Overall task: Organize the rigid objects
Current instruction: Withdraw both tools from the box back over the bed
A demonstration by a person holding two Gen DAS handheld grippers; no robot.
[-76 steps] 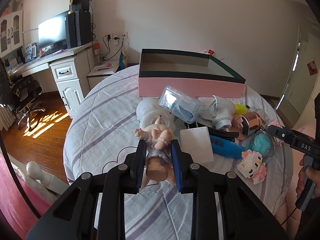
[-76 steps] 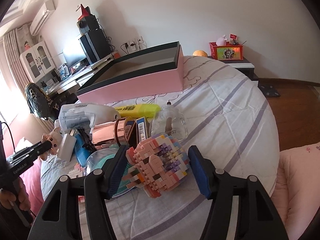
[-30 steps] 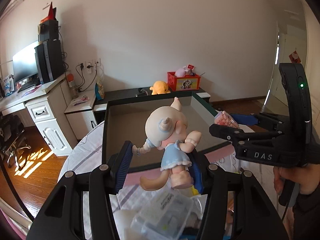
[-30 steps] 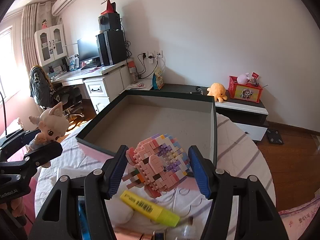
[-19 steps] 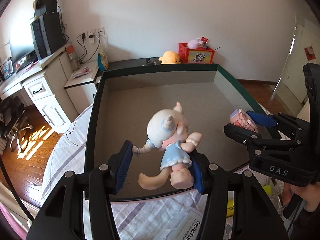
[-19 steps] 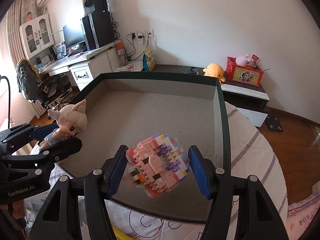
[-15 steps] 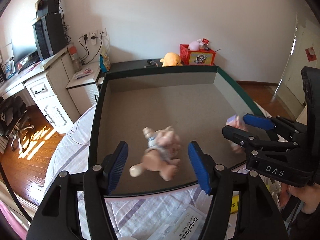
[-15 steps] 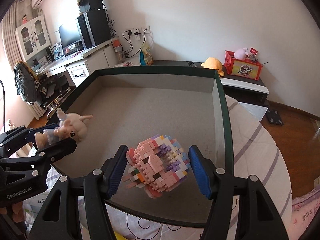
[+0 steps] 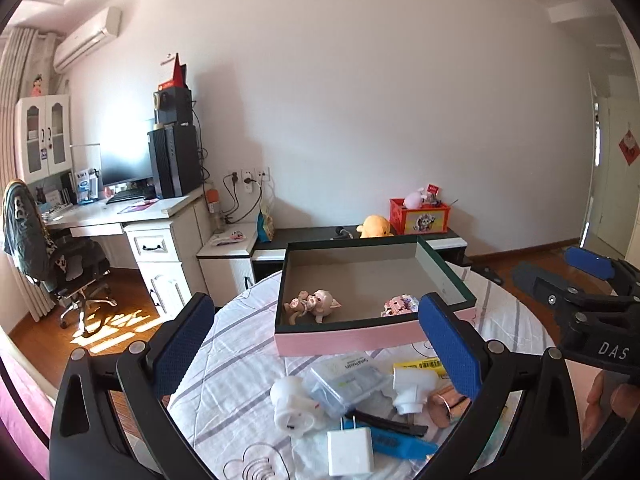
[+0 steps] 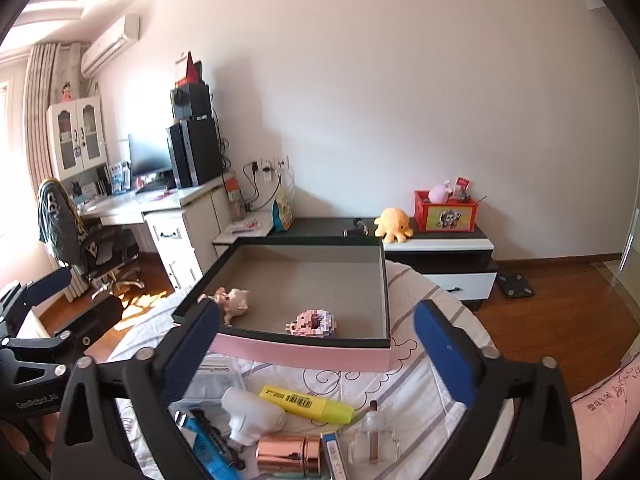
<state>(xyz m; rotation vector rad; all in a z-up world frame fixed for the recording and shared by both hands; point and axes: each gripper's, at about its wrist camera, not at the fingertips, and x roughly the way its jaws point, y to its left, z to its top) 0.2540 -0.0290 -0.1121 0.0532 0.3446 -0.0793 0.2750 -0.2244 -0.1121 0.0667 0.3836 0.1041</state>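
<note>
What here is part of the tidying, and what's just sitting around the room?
Part of the job: box, doll and brick toy lying in it; highlighter, charger, copper tube on the bed.

Lying about: desk, chair, plush octopus, red bin.

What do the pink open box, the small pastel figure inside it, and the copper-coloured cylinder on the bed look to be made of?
Pink open box: likely cardboard, with thin straight walls, a matte grey inside and a dark rim.
Small pastel figure: apparently tiny plastic building bricks, going by its stepped, pixel-like surface.
Copper-coloured cylinder: metal or metallised plastic; its mirror-like sheen leaves that open.
</note>
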